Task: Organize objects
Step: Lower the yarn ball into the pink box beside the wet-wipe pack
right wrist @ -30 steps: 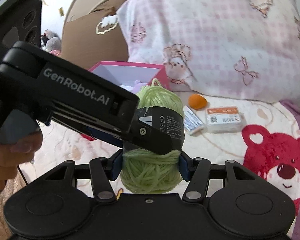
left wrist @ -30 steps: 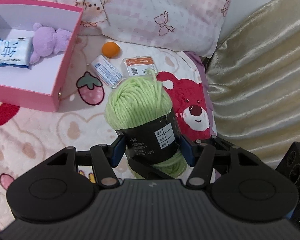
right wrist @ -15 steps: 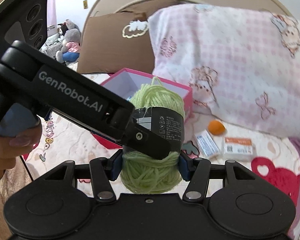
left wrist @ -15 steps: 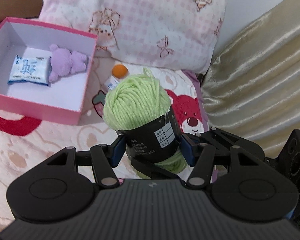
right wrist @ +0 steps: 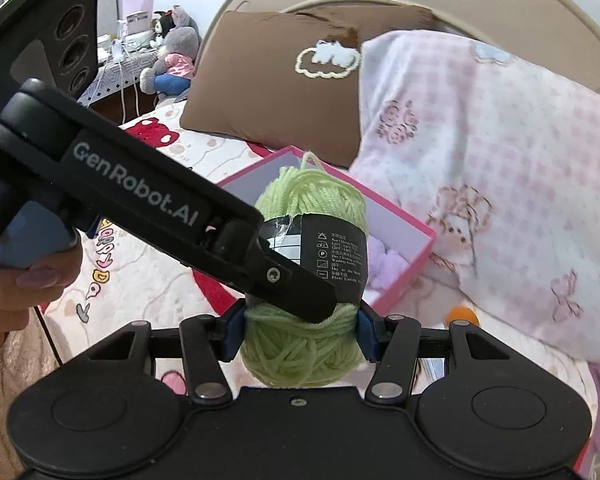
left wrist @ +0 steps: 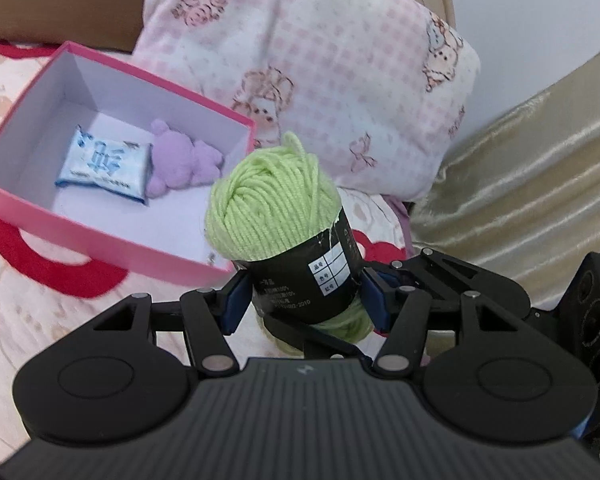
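A ball of light green yarn (left wrist: 272, 208) with a black paper band is held up in the air by both grippers. My left gripper (left wrist: 304, 304) is shut on the banded middle of it. My right gripper (right wrist: 300, 334) is shut on its lower end, and the left gripper's finger (right wrist: 284, 280) crosses in front of the band. Just behind and left of the yarn stands the open pink box (left wrist: 112, 240). Inside it lie a blue tissue pack (left wrist: 104, 164) and a purple plush bear (left wrist: 180, 164). In the right wrist view the pink box (right wrist: 408, 252) sits directly behind the yarn (right wrist: 312, 200).
A pink checked pillow (left wrist: 320, 60) lies behind the box, and a brown pillow (right wrist: 280, 92) leans on the headboard. Gold fabric (left wrist: 520, 168) borders the bed on the right. An orange ball (right wrist: 462, 316) rests on the cartoon bedspread (left wrist: 40, 312). A hand (right wrist: 16, 292) grips the left gripper's handle.
Both grippers have carried the yarn up and to the left, toward the pink box. The box now sits just behind the yarn. The orange ball and packets have left the left wrist view.
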The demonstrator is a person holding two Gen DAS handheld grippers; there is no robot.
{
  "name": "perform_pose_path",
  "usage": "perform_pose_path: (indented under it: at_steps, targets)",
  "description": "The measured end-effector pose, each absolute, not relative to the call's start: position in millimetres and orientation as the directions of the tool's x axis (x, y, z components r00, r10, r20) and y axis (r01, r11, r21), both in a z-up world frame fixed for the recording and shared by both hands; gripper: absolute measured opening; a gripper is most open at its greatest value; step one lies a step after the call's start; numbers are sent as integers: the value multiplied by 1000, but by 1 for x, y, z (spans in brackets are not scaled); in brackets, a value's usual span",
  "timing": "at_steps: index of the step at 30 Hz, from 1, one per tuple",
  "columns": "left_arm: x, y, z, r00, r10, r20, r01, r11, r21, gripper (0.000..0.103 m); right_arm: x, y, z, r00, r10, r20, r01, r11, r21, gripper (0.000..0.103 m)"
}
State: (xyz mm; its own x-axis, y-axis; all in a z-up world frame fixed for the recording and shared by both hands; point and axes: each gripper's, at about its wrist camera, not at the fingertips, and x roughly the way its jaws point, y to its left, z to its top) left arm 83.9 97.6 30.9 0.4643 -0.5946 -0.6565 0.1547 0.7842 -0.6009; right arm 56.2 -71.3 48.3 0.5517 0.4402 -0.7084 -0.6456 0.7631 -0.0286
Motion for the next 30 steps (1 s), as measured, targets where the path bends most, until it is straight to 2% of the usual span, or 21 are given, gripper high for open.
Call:
perform_pose_path:
  at_steps: [4,8,12,17,30]
  targets:
    - [105,107,24,481,-556,-678,160,816,-555,58,82,-38,46,537,367,-760,-663,740,-111,59]
    - [123,126,12,523,-561,-642,145,800,-582,58,110,-19,46,502,341,-795,-690,712,-131,59]
    - [138,142,-6,491,-582,-649,164,793,-587,57,130,-7,29,442,347,-827,-717,691,-93,59]
    - [158,151,-29,405,-582,-705,180,807,-563,57,146,3,0,386,374,-843,-753,655,-55,59]
    - [187,176,-68,352,-578,-736,179,813,-553,56,185,26,-42,292,405,-866,-799,601,11,59]
